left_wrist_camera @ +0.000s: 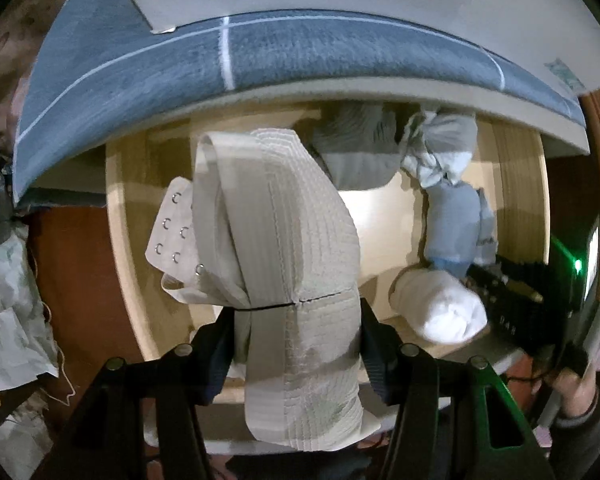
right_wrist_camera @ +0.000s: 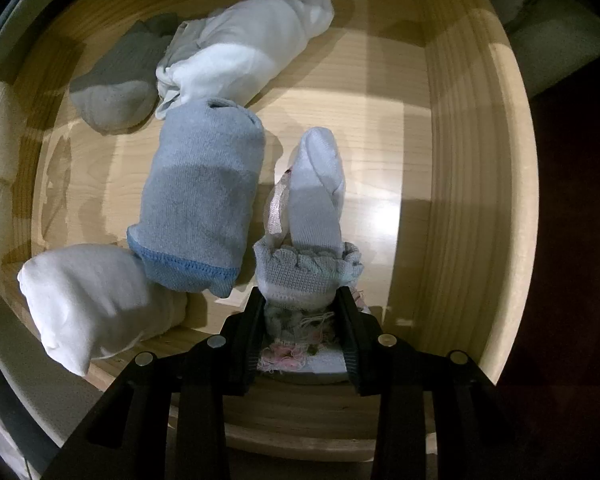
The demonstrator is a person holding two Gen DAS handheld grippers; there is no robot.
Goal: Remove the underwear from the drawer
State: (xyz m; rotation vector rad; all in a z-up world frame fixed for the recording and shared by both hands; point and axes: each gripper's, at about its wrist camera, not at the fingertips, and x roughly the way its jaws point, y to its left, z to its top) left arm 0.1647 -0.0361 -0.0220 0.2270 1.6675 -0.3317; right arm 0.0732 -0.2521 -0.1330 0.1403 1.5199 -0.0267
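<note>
My left gripper (left_wrist_camera: pixel 296 320) is shut on a beige ribbed bra (left_wrist_camera: pixel 284 232) with hook-and-eye fastening, held up above the open wooden drawer (left_wrist_camera: pixel 124 248). My right gripper (right_wrist_camera: pixel 300 308) is inside the drawer (right_wrist_camera: pixel 460 160), shut on a rolled white-and-grey garment (right_wrist_camera: pixel 312 208) with a frilled grey band and pink trim. The right gripper also shows at the right edge of the left wrist view (left_wrist_camera: pixel 512 300).
In the drawer lie a grey-blue roll (right_wrist_camera: pixel 204 200), a white roll (right_wrist_camera: pixel 88 300), a white bundle (right_wrist_camera: pixel 244 52) and a grey roll (right_wrist_camera: pixel 116 84). A grey-blue cloth with white lines (left_wrist_camera: pixel 220 64) hangs over the drawer's far side. Patterned fabric (left_wrist_camera: pixel 8 308) lies at left.
</note>
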